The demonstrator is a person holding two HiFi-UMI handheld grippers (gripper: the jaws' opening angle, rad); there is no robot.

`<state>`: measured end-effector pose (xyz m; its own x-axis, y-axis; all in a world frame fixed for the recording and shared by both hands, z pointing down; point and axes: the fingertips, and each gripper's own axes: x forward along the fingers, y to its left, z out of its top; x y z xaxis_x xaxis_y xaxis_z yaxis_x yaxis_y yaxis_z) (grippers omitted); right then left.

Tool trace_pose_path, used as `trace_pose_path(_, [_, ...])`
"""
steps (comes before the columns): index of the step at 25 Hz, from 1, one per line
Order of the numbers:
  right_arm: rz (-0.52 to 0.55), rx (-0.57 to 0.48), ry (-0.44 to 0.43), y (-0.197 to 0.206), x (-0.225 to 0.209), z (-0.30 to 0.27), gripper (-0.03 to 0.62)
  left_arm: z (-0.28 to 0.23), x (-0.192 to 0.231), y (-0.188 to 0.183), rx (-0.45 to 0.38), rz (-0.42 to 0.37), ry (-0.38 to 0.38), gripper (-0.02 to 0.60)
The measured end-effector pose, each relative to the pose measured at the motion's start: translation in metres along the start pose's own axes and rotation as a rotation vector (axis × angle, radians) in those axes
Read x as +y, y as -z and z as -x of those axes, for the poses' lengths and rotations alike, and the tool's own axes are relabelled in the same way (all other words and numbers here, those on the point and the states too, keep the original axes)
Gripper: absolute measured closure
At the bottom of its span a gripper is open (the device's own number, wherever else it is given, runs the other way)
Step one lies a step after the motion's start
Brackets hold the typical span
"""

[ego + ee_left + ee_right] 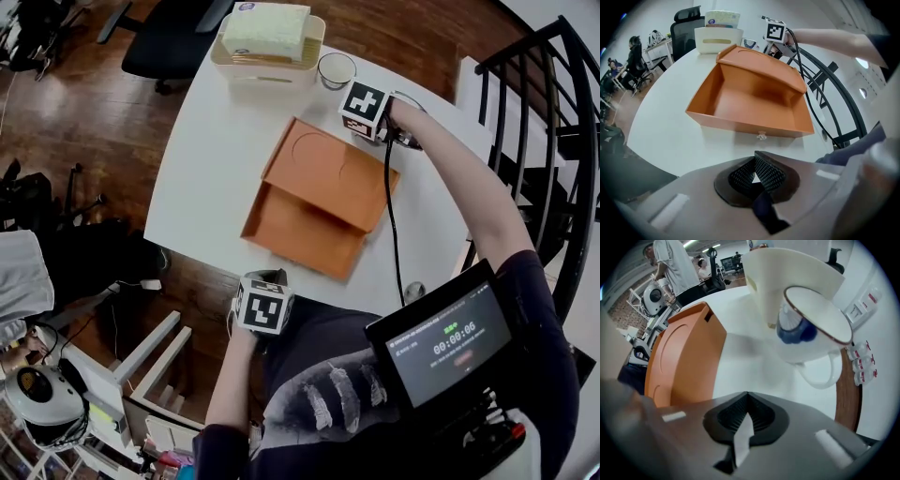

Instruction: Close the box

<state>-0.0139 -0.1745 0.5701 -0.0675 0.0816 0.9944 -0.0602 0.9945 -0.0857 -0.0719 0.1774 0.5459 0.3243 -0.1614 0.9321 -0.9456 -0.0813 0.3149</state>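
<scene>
The orange box sits mid-frame on the white table, its lid tilted half down, so I hold my right gripper, clenched and empty, by the lid's upper-right edge to push, while my left gripper, also clenched empty, hovers below the box.

The orange box sits on the white table, its lid tilted partway over the open interior.

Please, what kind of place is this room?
Probably an open office or lab workspace. An office chair stands by the white table, a person sits farther back, and a monitor shows on a distant desk.
</scene>
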Motion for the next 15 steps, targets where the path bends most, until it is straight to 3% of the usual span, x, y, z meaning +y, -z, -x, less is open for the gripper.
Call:
trace_pose_path(6, [0.016, 0.017, -0.048, -0.001, -0.002, -0.007, 0.588, -0.015, -0.014, 0.001, 0.038, 0.0, 0.042, 0.566])
trace_pose_path(15, [0.03, 0.047, -0.053, -0.001, -0.001, -0.008, 0.588, -0.027, -0.013, -0.002, 0.074, -0.006, 0.034, 0.566])
